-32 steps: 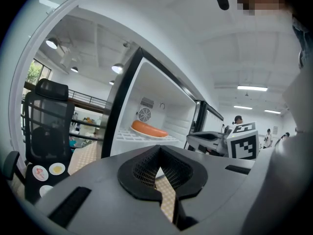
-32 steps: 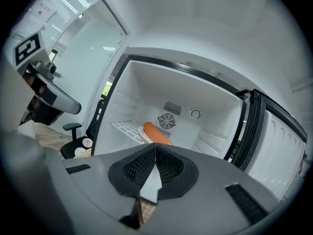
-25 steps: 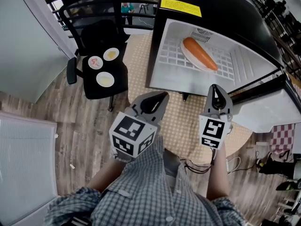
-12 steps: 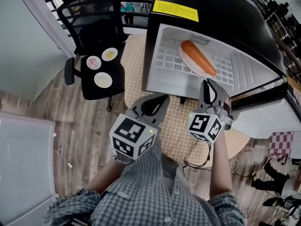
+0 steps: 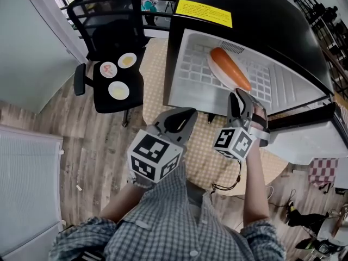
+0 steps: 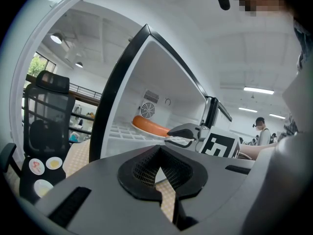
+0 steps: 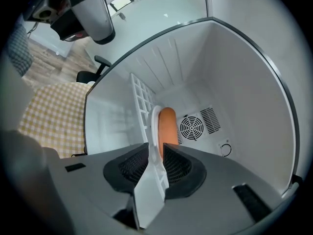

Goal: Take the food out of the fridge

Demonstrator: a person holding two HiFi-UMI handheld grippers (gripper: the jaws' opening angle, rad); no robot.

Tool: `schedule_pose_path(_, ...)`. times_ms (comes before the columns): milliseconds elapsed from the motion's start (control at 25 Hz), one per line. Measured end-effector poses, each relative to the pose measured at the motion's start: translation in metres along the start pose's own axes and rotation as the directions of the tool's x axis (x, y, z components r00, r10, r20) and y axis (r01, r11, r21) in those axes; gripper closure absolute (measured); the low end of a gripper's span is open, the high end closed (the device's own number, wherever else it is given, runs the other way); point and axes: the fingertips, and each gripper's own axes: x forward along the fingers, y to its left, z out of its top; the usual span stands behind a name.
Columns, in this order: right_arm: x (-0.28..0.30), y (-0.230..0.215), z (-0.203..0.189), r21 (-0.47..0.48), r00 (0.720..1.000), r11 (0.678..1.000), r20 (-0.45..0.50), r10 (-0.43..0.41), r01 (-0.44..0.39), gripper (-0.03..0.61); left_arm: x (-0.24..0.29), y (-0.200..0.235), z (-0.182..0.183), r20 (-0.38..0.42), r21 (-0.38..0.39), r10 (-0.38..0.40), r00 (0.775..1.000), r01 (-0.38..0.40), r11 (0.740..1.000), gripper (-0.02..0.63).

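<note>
Small-checked grey-and-white buttoned shirt (image 5: 174, 216), sleeves (image 5: 81, 238) ending near the elbows; the left gripper (image 5: 187, 116) and right gripper (image 5: 239, 102) have grey shells, black meshed pads (image 6: 146, 168) (each bears a white cube (image 5: 154, 157) printed with black square markers)

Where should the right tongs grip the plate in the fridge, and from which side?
Probably the near rim, from the open front. The plate lies flat on the wire shelf, orange food covering its middle; the open right tongs are rolled to straddle a thin edge.

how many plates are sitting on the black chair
3 on the seat: a red-marked plate at left, a plate by the backrest, a plate near the front edge. None seems hidden.
</note>
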Motion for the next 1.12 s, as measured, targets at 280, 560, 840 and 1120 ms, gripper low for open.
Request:
schedule_pose_path(280, 0.008, 0.0, -0.007, -0.038, 1.0, 0.999, -0.021, -0.006, 0.006, 0.511, 0.006, 0.0, 0.001, 0.001, -0.008, 0.007, 1.0, -0.007, 1.0, 0.609)
schedule_pose_path(560, 0.012, -0.001, -0.007, -0.115, 0.999, 0.993, -0.025, -0.031, 0.027, 0.548, 0.015, 0.004, 0.002, 0.017, -0.048, 0.031, 0.999, -0.03, 0.998, 0.609)
schedule_pose_path(840, 0.01, 0.0, -0.006, -0.136, 0.999, 0.99, -0.021, -0.032, 0.029, 0.552, 0.033, -0.001, 0.01, 0.073, -0.328, -0.078, 0.994, 0.097, 0.94, 0.609)
schedule_pose_path(1120, 0.003, 0.001, -0.006, -0.14, 0.999, 0.989, -0.003, -0.041, 0.04, 0.552, 0.062, 0.006, 0.005, 0.078, -0.463, -0.104, 0.992, 0.128, 0.877, 0.609)
